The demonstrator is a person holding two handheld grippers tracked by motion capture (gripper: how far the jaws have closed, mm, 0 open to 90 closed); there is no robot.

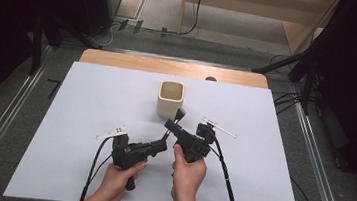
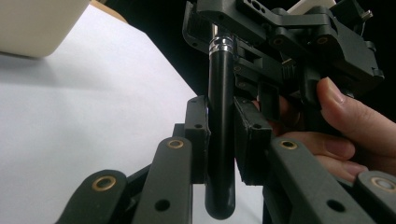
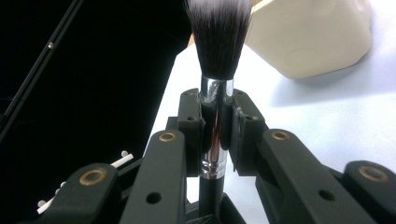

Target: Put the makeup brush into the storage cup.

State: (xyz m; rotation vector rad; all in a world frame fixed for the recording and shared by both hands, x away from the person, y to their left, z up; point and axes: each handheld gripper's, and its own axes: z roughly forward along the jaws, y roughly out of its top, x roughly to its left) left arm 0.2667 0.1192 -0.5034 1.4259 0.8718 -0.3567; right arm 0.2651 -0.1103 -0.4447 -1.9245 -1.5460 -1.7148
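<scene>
A makeup brush (image 1: 167, 136) with a black handle, a silver ferrule and dark, white-tipped bristles (image 3: 219, 37) is held between both grippers above the white table cover. My left gripper (image 1: 159, 148) is shut on the black handle (image 2: 219, 79) near its rounded end. My right gripper (image 1: 172, 126) is shut on the silver ferrule (image 3: 216, 121), just below the bristles. The brush head (image 1: 180, 113) points toward a cream square cup (image 1: 170, 98) that stands upright just beyond it. In the left gripper view, the right gripper's body (image 2: 280, 42) and the hand (image 2: 345, 116) holding it are close behind the handle.
The white sheet (image 1: 90, 106) covers the wooden table (image 1: 120, 60). The cup (image 3: 313, 37) is close ahead and to the right in the right gripper view. Black cables (image 1: 224, 175) trail back toward the person. Dark stands and floor cables surround the table.
</scene>
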